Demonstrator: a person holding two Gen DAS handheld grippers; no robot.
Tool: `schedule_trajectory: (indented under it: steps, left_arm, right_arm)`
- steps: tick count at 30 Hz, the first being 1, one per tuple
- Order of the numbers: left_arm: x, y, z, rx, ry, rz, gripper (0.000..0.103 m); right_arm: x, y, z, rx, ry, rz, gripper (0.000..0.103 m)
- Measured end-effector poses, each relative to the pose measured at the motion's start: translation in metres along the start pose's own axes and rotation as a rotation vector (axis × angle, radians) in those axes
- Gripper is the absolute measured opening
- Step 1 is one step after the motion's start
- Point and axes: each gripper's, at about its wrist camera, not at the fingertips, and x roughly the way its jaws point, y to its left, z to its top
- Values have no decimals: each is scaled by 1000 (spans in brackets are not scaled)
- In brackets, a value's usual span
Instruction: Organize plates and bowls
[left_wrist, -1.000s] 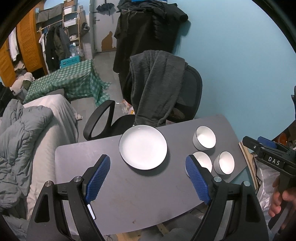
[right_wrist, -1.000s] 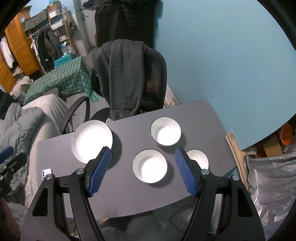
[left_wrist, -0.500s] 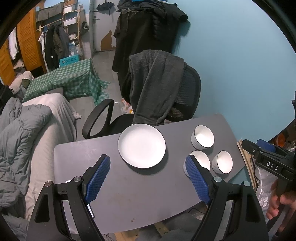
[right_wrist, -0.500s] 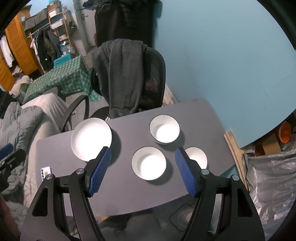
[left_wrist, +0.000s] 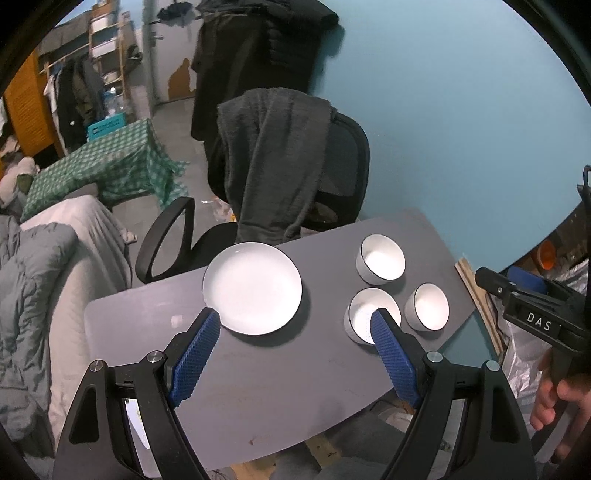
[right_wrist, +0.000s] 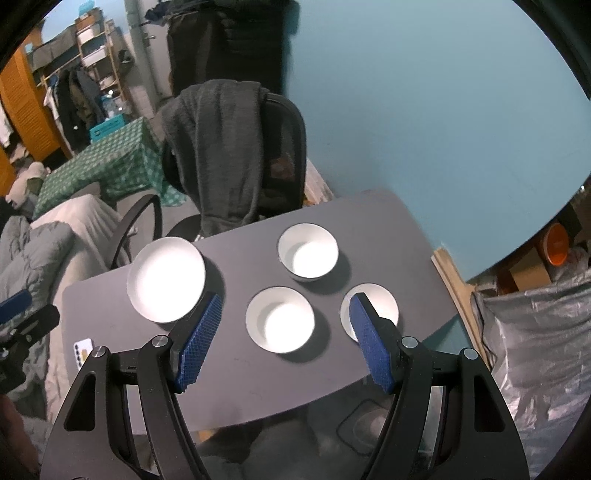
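Note:
A white plate (left_wrist: 252, 288) (right_wrist: 166, 278) lies on the grey table (left_wrist: 258, 387) (right_wrist: 369, 229), left of three white bowls. The far bowl (left_wrist: 381, 260) (right_wrist: 308, 252), the near middle bowl (left_wrist: 365, 312) (right_wrist: 280, 319) and the right bowl (left_wrist: 427, 306) (right_wrist: 380, 301) stand apart from each other. My left gripper (left_wrist: 297, 321) hovers open above the table, its fingertips over the plate's near edge and the middle bowl. My right gripper (right_wrist: 286, 301) hangs open above the middle bowl, with nothing between its blue pads (right_wrist: 199, 336).
A black office chair (left_wrist: 332, 166) draped with a dark grey garment (left_wrist: 277, 155) stands behind the table. A bed with grey covers (left_wrist: 40, 280) lies left. A phone (right_wrist: 82, 350) rests at the table's left edge. A silver bag (right_wrist: 535, 350) sits right. A hand (left_wrist: 557, 402) grips the other tool.
In the left wrist view the table, plate and bowls have shifted slightly up and left in the picture as the left gripper drifted. The right wrist view is almost unchanged.

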Motion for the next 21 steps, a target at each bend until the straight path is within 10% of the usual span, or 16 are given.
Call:
schedule_trajectory:
  steps: [21]
  left_arm:
    - [65, -87, 32, 128, 74, -38, 85]
  right_arm:
    - [29, -68, 13, 29, 36, -37, 71]
